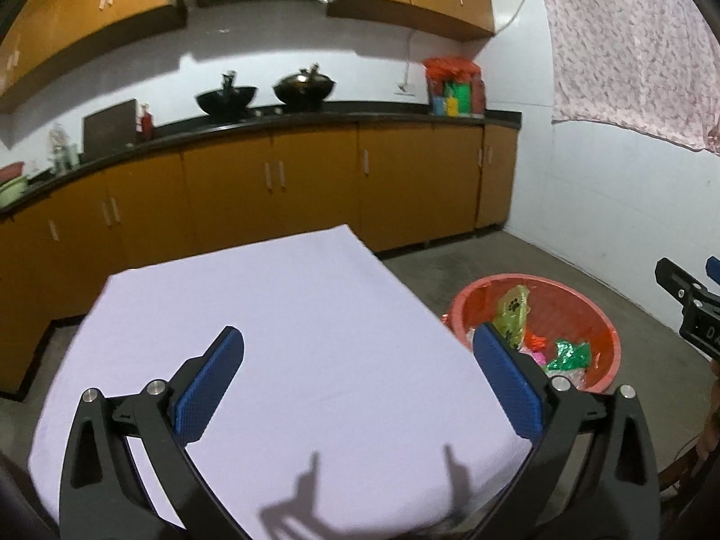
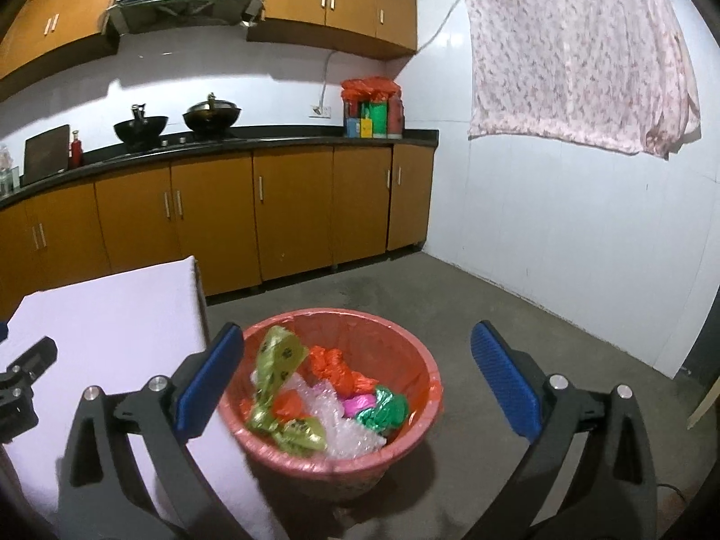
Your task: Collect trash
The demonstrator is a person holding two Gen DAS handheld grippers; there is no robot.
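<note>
Both claws standing wide and holding nothing, bin sitting on the floor beside the table.

Left claw (image 1: 360, 351) is hanging over the white-covered table (image 1: 270, 315), showing only part of the red bin (image 1: 603, 315) past the table edge. Right claw (image 2: 355, 346) is looking straight into the bin (image 2: 423, 369), showing the crumpled wrappers (image 2: 288, 360) and bubble wrap lying inside; kitchen cabinets (image 2: 292, 207) are standing beyond.

Both tongs, left (image 1: 358, 351) & right (image 2: 357, 346): black frames w/ silver screws, blue textured pads, maybe rubber.
</note>
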